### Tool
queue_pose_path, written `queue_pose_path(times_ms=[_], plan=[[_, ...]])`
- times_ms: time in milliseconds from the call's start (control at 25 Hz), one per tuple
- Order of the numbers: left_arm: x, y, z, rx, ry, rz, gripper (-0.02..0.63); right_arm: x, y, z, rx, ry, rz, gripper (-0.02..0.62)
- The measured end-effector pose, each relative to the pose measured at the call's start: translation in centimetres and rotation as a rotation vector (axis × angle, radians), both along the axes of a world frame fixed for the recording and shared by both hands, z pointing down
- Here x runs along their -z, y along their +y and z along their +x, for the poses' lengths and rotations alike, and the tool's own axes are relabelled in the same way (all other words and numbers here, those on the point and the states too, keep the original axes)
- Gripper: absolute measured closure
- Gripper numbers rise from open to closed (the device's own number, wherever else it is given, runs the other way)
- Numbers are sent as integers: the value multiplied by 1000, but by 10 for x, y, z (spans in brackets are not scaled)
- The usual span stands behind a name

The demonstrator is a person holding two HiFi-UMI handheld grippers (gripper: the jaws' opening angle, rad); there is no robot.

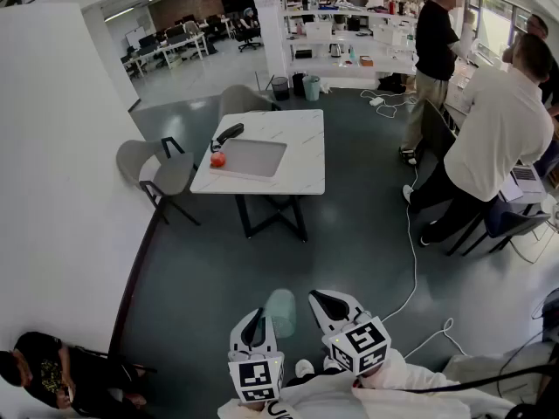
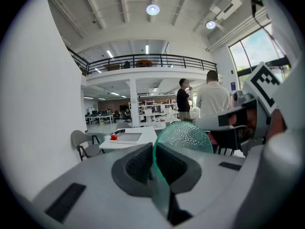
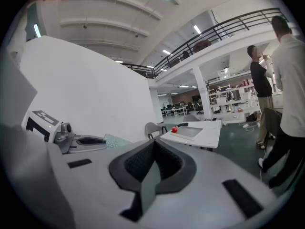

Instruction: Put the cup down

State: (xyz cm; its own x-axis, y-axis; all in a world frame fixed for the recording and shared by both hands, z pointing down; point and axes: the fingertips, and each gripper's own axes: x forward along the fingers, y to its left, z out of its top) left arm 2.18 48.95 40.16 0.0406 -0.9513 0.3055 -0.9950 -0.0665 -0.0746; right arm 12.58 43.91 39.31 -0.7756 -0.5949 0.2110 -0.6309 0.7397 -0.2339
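Far from the white table (image 1: 301,129), the left gripper (image 2: 153,149) pinches the green cup (image 2: 183,136) by its wall; any slackening could drop it.

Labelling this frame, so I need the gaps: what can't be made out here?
The cup: left gripper view, wall partly hidden by the left gripper clamping it.
Red thing on the table: every view, too small to identify.
Black object beside it: head view, too small.

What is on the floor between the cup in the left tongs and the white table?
Nothing: in the head view, only bare grey floor lies between the cup and the table.
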Motion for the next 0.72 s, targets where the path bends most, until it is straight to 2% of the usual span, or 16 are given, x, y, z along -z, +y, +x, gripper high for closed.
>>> queue_pose_path(times_ms=[720], plan=[[-8, -35, 14, 8, 10, -9, 575, 0, -39, 30, -28, -28, 17, 591]])
